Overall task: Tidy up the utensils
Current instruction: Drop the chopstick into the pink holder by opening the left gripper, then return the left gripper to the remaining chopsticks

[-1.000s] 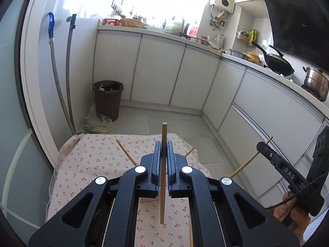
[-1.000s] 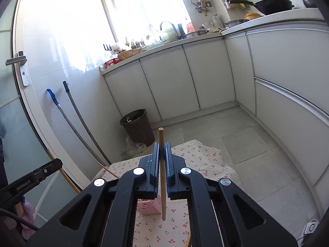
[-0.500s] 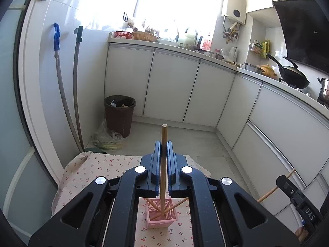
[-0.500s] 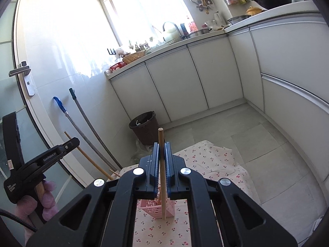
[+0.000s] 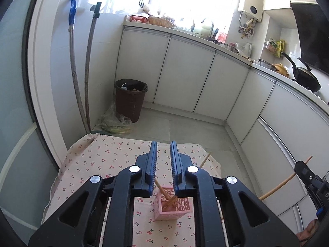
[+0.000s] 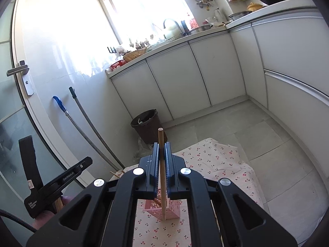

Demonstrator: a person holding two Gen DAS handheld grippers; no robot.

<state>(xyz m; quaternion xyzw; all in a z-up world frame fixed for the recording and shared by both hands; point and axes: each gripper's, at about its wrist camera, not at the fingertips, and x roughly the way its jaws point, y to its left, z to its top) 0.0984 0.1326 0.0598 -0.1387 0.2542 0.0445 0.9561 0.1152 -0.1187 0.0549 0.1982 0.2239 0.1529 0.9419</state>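
Left hand-held gripper [image 5: 163,162]: jaws apart with a clear gap, nothing between the pads; they have just been opening. It hangs above the pink holder.
Right hand-held gripper [image 6: 162,160]: jaws closed on a wooden chopstick [image 6: 161,164], which stands upright through the grip, its top end above the fingers and its lower end in front of the holder in the right wrist view.
Pink holder [image 5: 173,203]: small perforated square basket, upright on the desk [image 5: 98,160].
Chopsticks in holder [image 5: 164,192]: two visible, leaning and crossed inside the basket.
Loose chopstick [image 5: 205,160]: tip shows past the left gripper's right finger, near the cloth's far right edge; whether it lies on the cloth cannot be told.
Desk cover: cherry-print cloth.
Background: brown bin [image 5: 130,98] on the floor by white cabinets.
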